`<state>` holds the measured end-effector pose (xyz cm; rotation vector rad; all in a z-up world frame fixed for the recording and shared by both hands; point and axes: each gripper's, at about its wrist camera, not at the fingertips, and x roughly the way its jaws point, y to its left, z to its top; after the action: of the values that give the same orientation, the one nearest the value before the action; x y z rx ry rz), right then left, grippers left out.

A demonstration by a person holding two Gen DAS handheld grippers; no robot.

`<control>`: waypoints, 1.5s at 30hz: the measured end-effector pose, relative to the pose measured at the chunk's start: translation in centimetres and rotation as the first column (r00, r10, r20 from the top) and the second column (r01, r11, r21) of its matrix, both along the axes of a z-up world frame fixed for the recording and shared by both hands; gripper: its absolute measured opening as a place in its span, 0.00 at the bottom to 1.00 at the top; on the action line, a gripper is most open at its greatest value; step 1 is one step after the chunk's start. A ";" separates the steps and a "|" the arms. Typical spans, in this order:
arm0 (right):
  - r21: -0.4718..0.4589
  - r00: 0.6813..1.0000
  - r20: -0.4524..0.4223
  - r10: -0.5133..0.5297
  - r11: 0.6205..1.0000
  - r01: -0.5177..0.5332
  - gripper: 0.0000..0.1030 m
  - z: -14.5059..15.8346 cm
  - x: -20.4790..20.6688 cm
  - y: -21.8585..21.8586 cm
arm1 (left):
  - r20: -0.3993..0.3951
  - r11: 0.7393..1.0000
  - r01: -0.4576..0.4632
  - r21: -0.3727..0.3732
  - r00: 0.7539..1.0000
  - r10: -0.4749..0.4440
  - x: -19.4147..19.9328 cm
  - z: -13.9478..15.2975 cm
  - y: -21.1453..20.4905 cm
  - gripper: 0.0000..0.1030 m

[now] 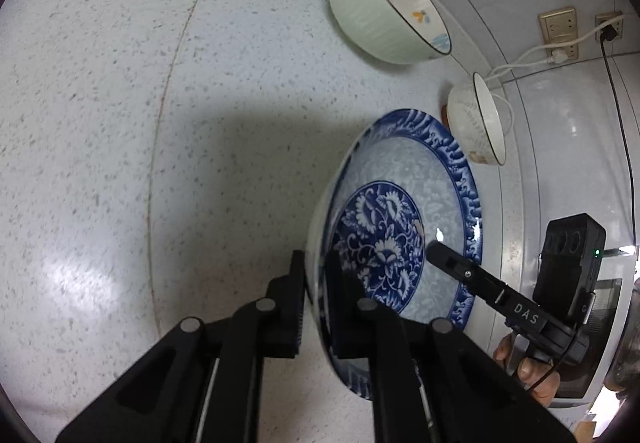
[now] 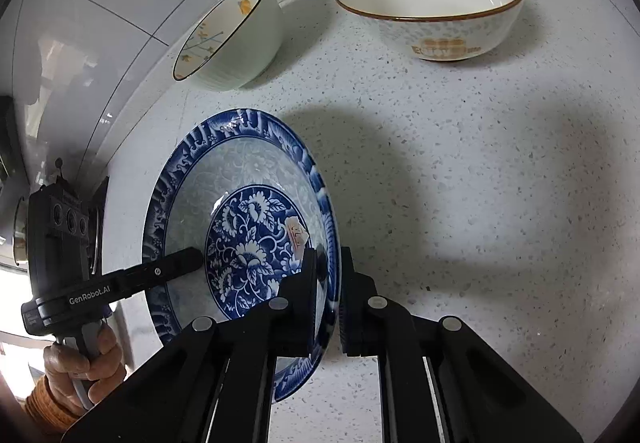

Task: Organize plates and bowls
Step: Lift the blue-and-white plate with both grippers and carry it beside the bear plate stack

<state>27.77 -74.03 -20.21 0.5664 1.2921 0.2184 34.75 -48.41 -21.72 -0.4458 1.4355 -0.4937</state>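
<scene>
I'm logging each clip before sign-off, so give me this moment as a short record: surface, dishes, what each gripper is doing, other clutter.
surface: speckled white countertop against a tiled wall
plate: blue floral plate, gripped at opposite rims
left gripper: shut on the plate's rim, one finger inside, one outside
right gripper: shut on the opposite rim the same way
bowls: pale green bowl with orange flowers; white bowl with brown rim, both standing apart from the plate
clutter: wall sockets with plugged cables

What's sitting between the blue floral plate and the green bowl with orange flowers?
Nothing: in the right wrist view only bare speckled countertop separates the blue floral plate from the green bowl.
</scene>
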 end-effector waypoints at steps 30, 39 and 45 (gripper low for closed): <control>-0.062 0.991 -0.016 0.135 0.989 -0.135 0.09 1.7 -10.2 18.4 | 0.009 0.998 -0.046 0.041 0.999 0.045 -14.1 -0.2 19.5 0.10; -0.034 0.989 0.007 0.146 0.989 -0.146 0.09 1.4 -10.2 17.9 | 0.045 0.999 -0.049 0.015 0.998 0.048 -14.5 -0.4 19.4 0.11; -0.021 0.988 0.009 0.156 0.988 -0.156 0.09 1.4 -9.8 17.8 | 0.099 0.999 -0.002 0.040 0.995 -0.002 -15.0 -0.1 19.2 0.14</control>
<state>17.95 -56.22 -18.86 0.4464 1.3276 0.3373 19.75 -29.16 -21.80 -0.3840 1.3473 -0.4804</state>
